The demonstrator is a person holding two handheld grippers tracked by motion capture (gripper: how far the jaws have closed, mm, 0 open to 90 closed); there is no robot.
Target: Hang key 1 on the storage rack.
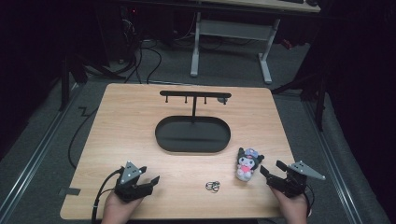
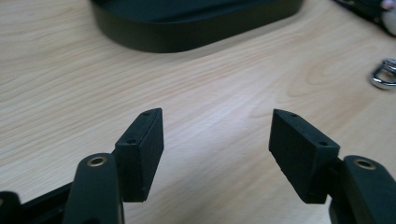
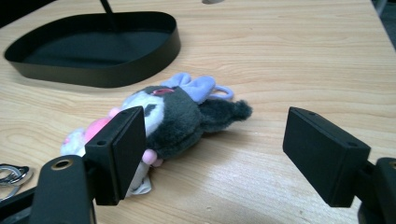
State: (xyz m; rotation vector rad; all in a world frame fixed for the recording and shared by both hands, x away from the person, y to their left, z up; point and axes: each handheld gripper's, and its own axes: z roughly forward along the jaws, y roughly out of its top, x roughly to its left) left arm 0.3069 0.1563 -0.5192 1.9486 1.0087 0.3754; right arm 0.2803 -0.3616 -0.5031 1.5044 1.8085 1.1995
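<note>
1. While I watch from the high view, the worktop (image 1: 140, 121) is a pale wood-grain board with rounded corners, set on grey carpet in a dark room; a white-legged desk frame (image 1: 231, 44) stands behind it and cables trail over the floor.
2. At the middle of the worktop sits a black oval tray (image 1: 163, 135) with a thin post rising from its back rim to a crossbar with small hooks (image 1: 194, 94).
3. The plush keychain doll (image 1: 246, 164), dark-eared with a lilac bow and pink front, lies on its side on the wood, right of the tray and just ahead of my right tongs (image 1: 272, 171).
4. A small cluster of metal rings (image 1: 213, 186) lies on the bare wood between the two tongs, nearer the doll.
5. My right tongs stand wide apart and grip nothing; in the right gripper view the doll (image 3: 173, 116) lies just beyond the near pad, not between the pads.
6. My left tongs (image 1: 150, 175) are likewise spread wide with bare wood between them, as the left gripper view (image 2: 215, 140) shows.
7. Hard to read: the room's edges are lost in darkness, the tray (image 2: 196, 23) and rings (image 2: 385, 74) are cut off by the frame in the left gripper view, and I can make out no writing or brand anywhere.
</note>
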